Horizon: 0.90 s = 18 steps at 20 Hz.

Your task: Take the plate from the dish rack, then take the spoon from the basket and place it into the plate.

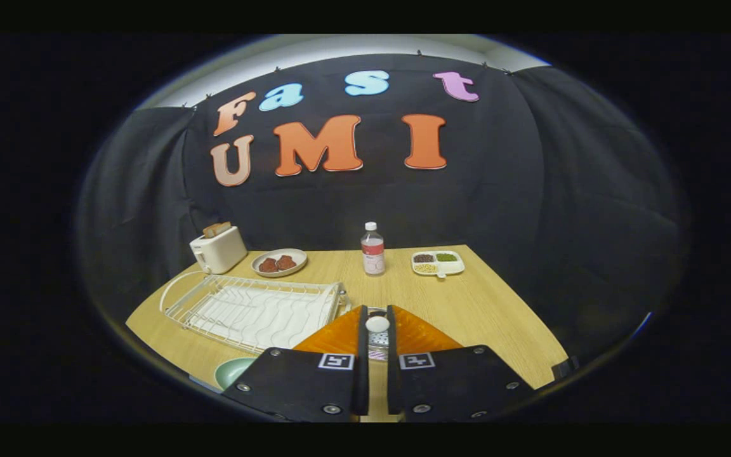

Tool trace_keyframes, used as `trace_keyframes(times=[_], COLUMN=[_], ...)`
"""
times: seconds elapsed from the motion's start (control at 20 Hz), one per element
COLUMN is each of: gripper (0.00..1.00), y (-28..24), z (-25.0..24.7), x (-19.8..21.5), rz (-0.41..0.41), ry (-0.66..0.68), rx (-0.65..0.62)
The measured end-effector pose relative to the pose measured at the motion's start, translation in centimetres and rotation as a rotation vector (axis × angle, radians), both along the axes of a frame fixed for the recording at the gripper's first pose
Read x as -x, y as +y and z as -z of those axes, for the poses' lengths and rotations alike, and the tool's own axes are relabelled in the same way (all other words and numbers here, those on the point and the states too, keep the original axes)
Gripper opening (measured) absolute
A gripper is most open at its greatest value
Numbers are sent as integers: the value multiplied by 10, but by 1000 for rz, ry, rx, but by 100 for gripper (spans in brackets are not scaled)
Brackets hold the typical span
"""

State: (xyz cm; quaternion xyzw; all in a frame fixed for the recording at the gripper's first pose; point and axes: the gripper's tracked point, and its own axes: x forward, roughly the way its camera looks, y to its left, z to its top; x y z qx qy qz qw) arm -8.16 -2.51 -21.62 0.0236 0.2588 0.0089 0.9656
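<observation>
Fingers [377, 330] nearly closed, seemingly pinching spoon [377, 324]; held level above table [467, 298], rack [257, 311] just left.

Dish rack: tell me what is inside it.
The dish rack holds no dishes, just bare wire over its white drip tray. The gripper, jaws closed on the spoon, covers the rack's near corner.

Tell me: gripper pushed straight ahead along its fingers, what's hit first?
Probably the water bottle upright across the table, roughly in line. The gripper is shut on the spoon; depth is unclear.
</observation>
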Motion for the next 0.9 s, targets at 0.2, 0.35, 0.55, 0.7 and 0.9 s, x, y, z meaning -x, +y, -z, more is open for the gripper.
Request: trace_keyframes(times=[0.2, 0.35, 0.55, 0.7, 0.9], gripper=[12, 11, 11, 11, 11], y=[9, 20, 35, 45, 57], z=[-9, -14, -11, -10, -7], x=[20, 34, 53, 67, 80], rz=[-43, -83, -151, -199, -246], ry=[15, 21, 55, 75, 101], rx=[-34, -52, -89, -112, -126])
